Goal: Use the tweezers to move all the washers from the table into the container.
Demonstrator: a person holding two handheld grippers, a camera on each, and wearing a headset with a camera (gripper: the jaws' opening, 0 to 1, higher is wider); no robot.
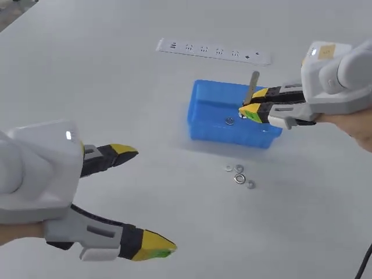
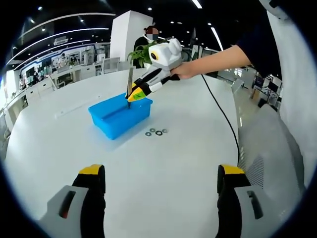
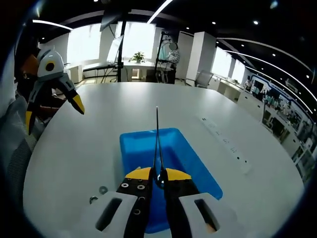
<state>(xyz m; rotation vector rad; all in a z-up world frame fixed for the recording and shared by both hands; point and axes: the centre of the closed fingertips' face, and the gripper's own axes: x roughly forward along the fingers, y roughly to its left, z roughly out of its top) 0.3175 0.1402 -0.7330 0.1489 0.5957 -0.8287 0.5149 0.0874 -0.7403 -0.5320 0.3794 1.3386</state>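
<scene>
My right tongs [image 3: 158, 174] are closed narrow on the thin metal tweezers [image 3: 157, 144], which they hold by the lower end. In the right gripper view the two arms of the tweezers run forward from the tongs and meet in one fine point. I cannot tell if anything is caught at that point. The right tongs hang over the blue plastic rectangular container [image 1: 209, 107], near its right wall in the head view, and there the tweezers stand up from the tongs. One single washer [image 1: 230, 120] lies on the floor of the container.

The small metal washers [image 1: 239, 174] lie in a close group on the white surface [image 1: 116, 87], near the front wall of the container but apart from it. I count about four of them.

My left tongs [image 1: 148, 200] are spread wide and hold nothing. They are well apart from the container and the washers, on the left side. Beyond the container a long white power strip [image 1: 212, 51] lies flat on the surface.
</scene>
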